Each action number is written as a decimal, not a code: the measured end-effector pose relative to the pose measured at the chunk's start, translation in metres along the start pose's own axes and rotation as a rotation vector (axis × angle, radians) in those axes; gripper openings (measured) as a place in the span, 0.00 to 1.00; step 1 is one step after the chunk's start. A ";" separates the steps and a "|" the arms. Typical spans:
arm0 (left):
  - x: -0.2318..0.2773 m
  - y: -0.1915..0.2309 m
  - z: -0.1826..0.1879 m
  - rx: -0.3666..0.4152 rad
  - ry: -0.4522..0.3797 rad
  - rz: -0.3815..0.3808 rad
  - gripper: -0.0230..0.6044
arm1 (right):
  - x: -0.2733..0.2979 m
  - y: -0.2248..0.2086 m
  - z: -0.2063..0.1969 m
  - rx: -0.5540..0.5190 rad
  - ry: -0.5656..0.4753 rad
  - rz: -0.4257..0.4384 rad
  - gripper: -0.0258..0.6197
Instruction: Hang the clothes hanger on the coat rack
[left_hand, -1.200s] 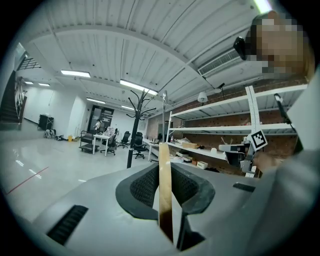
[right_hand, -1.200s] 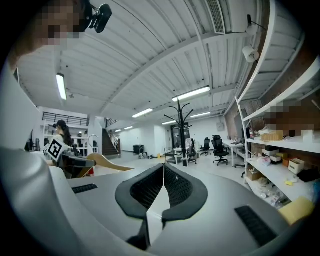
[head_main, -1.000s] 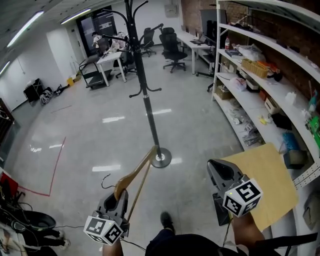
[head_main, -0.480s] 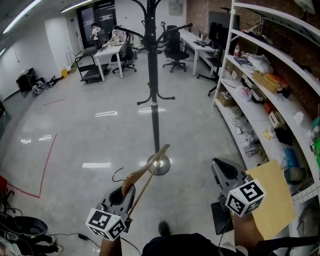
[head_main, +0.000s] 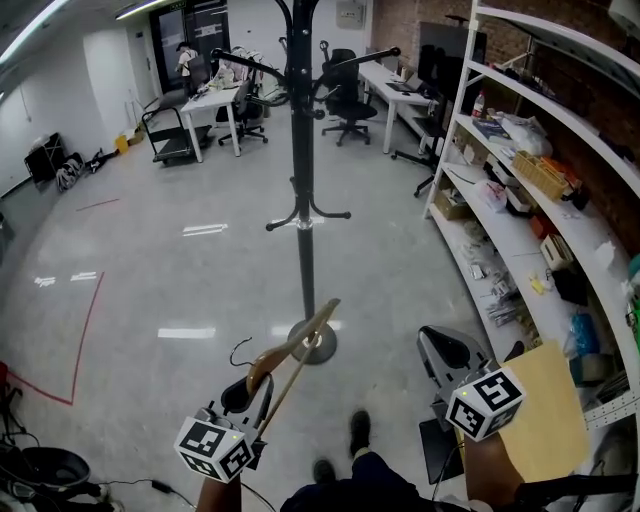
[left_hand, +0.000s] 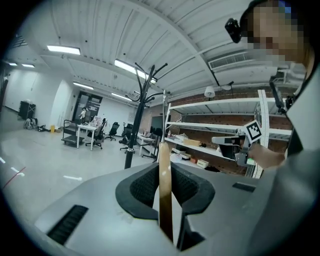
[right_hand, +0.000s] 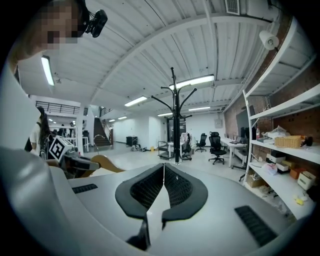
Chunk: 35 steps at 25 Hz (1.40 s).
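We held the brown wooden clothes hanger (head_main: 292, 350) by one arm in our clenched left gripper (head_main: 250, 392), leaving its hook (head_main: 238, 351) free for the black metal coat rack (head_main: 304, 250) ahead; our right gripper (head_main: 447, 352) was closed, empty.

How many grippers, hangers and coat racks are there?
grippers: 2 (left gripper, right gripper)
clothes hanger: 1
coat rack: 1
total: 4

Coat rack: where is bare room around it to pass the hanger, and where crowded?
Bare floor lies left of the coat rack, up to the red line, and between it and the shelves. The shelves and far desks are crowded.
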<state>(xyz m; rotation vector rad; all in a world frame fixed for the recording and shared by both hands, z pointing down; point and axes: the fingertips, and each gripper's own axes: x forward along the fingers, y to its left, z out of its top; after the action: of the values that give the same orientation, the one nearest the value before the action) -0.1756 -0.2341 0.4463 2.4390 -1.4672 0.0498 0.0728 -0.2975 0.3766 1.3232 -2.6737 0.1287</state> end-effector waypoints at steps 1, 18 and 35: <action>0.010 0.003 0.000 -0.001 0.006 0.004 0.12 | 0.008 -0.007 -0.002 0.007 0.002 0.004 0.05; 0.188 0.048 0.038 0.039 0.057 0.067 0.12 | 0.143 -0.137 0.031 -0.009 -0.065 0.122 0.05; 0.312 0.118 -0.009 0.028 0.196 0.025 0.12 | 0.247 -0.182 0.025 -0.012 0.005 0.106 0.05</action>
<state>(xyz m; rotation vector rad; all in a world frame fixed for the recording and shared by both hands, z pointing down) -0.1271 -0.5512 0.5377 2.3609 -1.4190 0.3081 0.0673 -0.6051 0.3970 1.1759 -2.7360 0.1285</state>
